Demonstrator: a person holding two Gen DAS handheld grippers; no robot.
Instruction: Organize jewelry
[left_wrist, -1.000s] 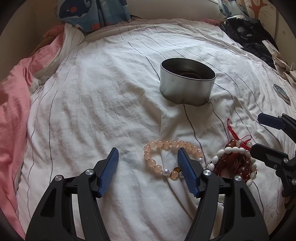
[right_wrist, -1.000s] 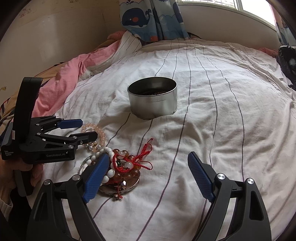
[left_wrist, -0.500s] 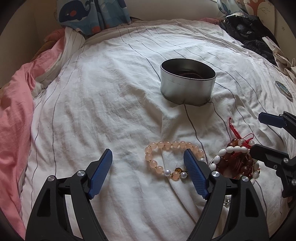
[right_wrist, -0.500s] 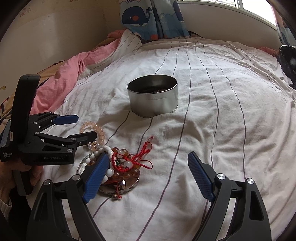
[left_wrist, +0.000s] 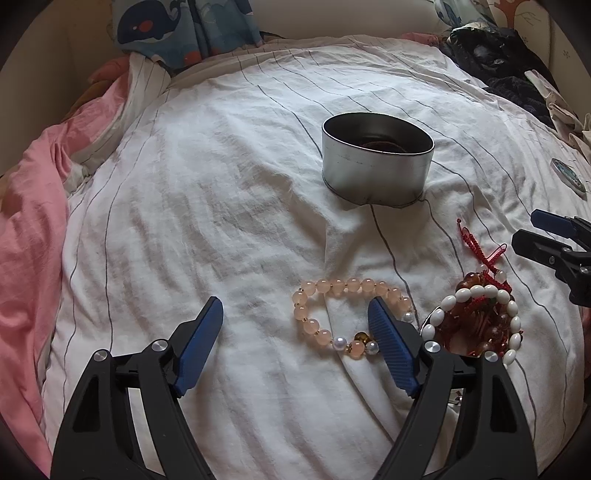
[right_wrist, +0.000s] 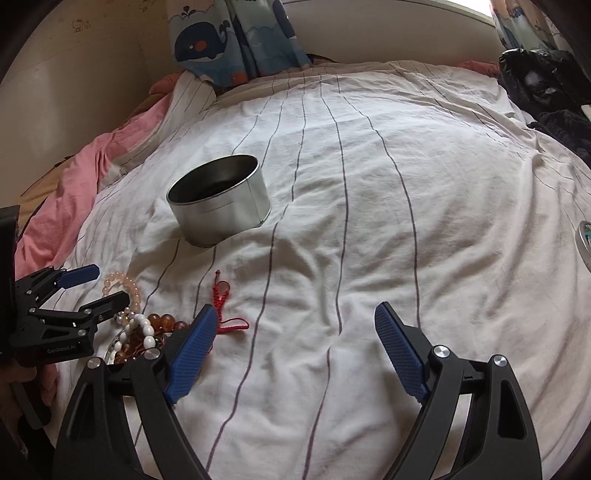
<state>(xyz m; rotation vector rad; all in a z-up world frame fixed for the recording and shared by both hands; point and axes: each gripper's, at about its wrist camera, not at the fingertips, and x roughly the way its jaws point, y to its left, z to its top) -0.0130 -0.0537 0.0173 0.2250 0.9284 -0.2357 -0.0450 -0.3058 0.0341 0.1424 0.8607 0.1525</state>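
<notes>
Left wrist view first, going from left to right. A pink blanket (left_wrist: 26, 236) lies bunched at the left edge of the white striped sheet (left_wrist: 207, 206). The left gripper (left_wrist: 295, 321) has its blue claws spread wide, with nothing held. Its right claw sits over part of the pink bead bracelet (left_wrist: 325, 291), which lies flat on the sheet. A round metal tin (left_wrist: 375, 173) stands farther back, open at the top, with something dark inside. Just to the right of the pink bracelet is a pile of white, amber and red string jewelry (left_wrist: 476, 325) on a small shiny dish. The right gripper (left_wrist: 543, 236) pokes in at the far right edge.

From the right wrist view, the left gripper (right_wrist: 92, 288) is at the left, with the pink bead bracelet (right_wrist: 125, 288) under it. The right gripper (right_wrist: 295, 332) is wide open over bare sheet, and holds nothing. Its left claw is beside the red string.
</notes>
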